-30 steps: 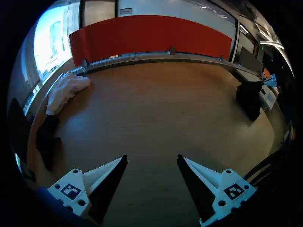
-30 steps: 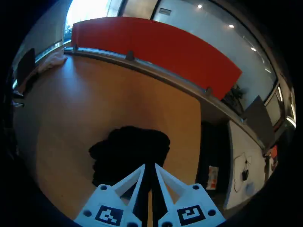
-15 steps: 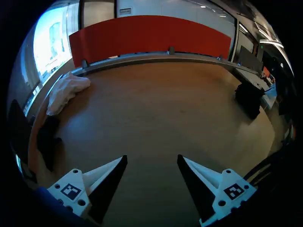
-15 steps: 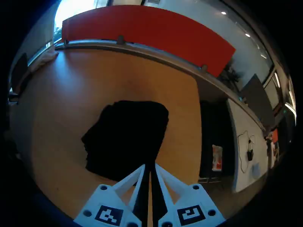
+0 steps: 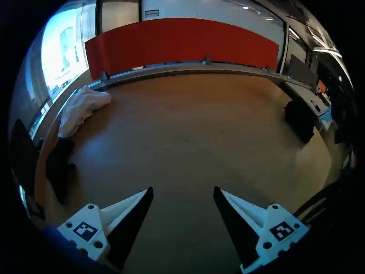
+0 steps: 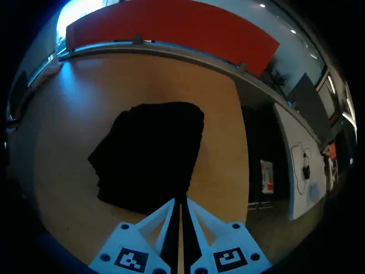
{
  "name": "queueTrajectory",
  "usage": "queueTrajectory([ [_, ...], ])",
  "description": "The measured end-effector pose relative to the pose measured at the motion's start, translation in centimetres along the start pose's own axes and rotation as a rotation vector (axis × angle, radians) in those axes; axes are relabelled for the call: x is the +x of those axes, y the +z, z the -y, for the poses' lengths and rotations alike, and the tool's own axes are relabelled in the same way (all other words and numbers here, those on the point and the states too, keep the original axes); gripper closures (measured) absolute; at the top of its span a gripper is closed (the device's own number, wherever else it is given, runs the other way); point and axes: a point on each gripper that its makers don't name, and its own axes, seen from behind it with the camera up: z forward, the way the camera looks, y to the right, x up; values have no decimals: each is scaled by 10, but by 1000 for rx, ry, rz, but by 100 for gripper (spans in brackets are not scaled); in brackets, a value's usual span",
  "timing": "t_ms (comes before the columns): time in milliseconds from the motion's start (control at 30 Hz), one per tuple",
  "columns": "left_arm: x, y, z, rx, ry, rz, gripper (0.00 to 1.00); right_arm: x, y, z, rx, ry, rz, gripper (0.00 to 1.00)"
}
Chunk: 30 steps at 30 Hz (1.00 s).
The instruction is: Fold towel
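The middle of the tabletop point(image 5: 191, 132) lies open, near edge to far edge. A cloth point(image 5: 82, 107) crowds the far left corner, a dark heap point(image 5: 57, 166) sits at the left edge, and the towel point(image 6: 150, 155) lies by the right edge. A red screen point(image 5: 182, 43) walls off the far edge.

L gripper point(image 5: 183, 194), jaws apart, over tbl point(image 5: 196, 128)

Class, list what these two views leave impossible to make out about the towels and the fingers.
Right gripper view: black towel, folds lost in uniform darkness.
Right gripper view: whether the right gripper pinches the towel's edge; its closed fingers cover that spot.
Left gripper view: dark cloth at the table edge, shadowed, unidentifiable.
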Motion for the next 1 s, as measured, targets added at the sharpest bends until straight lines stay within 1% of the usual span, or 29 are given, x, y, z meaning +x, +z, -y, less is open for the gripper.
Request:
queueTrajectory([
  [200, -2, -1, 1, 3, 3, 3, 2, -8, 9, -1, -4, 25, 22, 95],
  [467, -4, -1, 2, 7, 3, 5, 2, -10, 13, -1, -13, 34, 30, 95],
  [833, -3, -2, 4, 5, -10, -1, 2, -8, 7, 2, -17, 46, 6, 95],
  [1000, -1, -2, 4, 4, -9, -5, 2, -9, 1, 1, -29, 47, -1, 92],
])
